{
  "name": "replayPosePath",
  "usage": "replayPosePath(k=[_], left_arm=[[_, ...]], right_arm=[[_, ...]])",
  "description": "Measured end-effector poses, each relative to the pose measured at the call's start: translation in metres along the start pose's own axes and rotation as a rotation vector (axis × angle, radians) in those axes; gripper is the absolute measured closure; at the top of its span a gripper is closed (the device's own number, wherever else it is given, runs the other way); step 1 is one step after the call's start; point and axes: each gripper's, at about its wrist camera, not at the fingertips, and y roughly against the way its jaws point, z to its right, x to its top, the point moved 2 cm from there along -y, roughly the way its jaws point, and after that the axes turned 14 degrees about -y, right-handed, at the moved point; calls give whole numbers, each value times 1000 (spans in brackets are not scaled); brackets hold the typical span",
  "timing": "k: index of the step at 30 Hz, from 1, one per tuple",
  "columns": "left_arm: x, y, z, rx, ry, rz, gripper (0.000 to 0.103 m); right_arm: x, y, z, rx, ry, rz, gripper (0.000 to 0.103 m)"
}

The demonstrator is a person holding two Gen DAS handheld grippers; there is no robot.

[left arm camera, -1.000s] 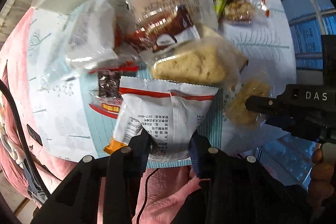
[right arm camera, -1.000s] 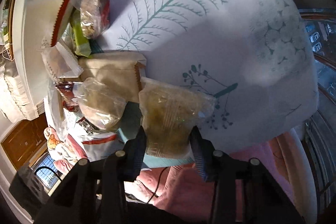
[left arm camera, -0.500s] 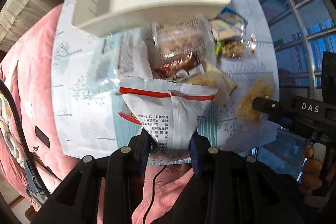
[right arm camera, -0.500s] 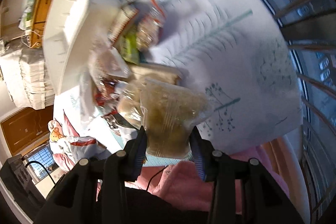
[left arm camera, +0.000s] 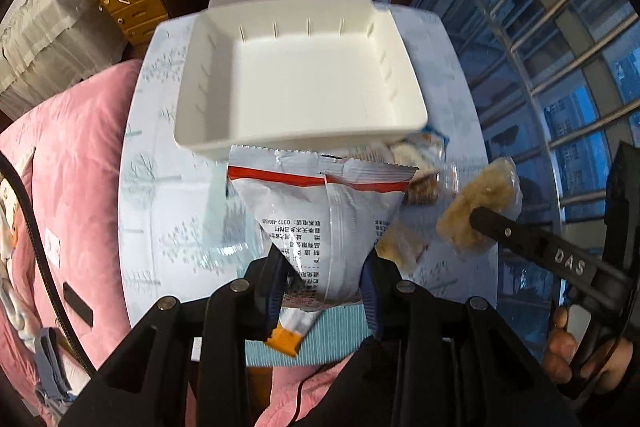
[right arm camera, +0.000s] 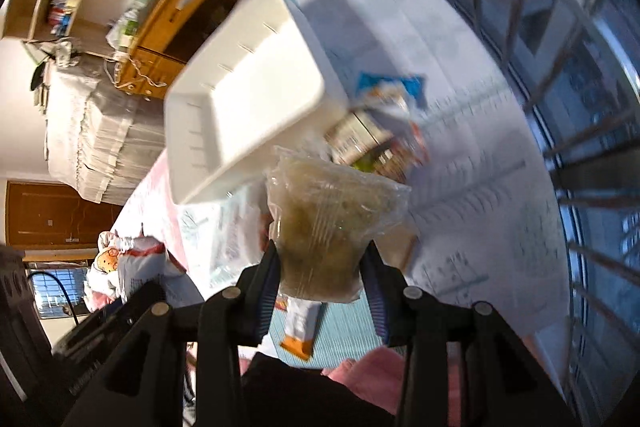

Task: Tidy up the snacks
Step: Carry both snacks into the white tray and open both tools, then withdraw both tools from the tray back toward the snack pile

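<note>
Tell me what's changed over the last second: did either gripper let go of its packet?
No. Both grippers rose from the table, lifting their packets clear of the pile; the white bin now shows whole and empty. The left gripper stays shut on the white-and-red packet, the right gripper on the clear packet. The remaining snacks lie where they were.

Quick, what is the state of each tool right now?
Left tool: closed on the white snack bag.
Right tool: closed on the clear snack packet.
</note>
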Motion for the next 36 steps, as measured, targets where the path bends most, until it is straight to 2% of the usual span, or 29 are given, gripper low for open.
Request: replayPosePath(k=[11, 18, 24, 27, 30, 31, 33, 36], left_arm=[[44, 0, -55, -49, 41, 130, 71], [70, -20, -88, -132, 51, 232, 71], [86, -50, -103, -175, 65, 243, 71], [91, -63, -107, -157, 58, 217, 70], [92, -71, -111, -79, 55, 179, 59], [91, -70, -109, -49, 43, 181, 54], [89, -66, -106, -31, 28, 188, 52], [86, -63, -103, -51, 33, 185, 50]], right_arm=[[15, 3, -62, 64, 84, 146, 64], [32, -14, -90, 75, 132, 215, 64], [50, -37, -100, 71, 118, 246, 64], [57, -44, -103, 58, 115, 257, 63], [61, -46, -105, 66, 126, 244, 60], [61, -47, -103, 63, 125, 245, 55], [62, -45, -101, 57, 121, 255, 45], [59, -41, -99, 62, 121, 255, 41]])
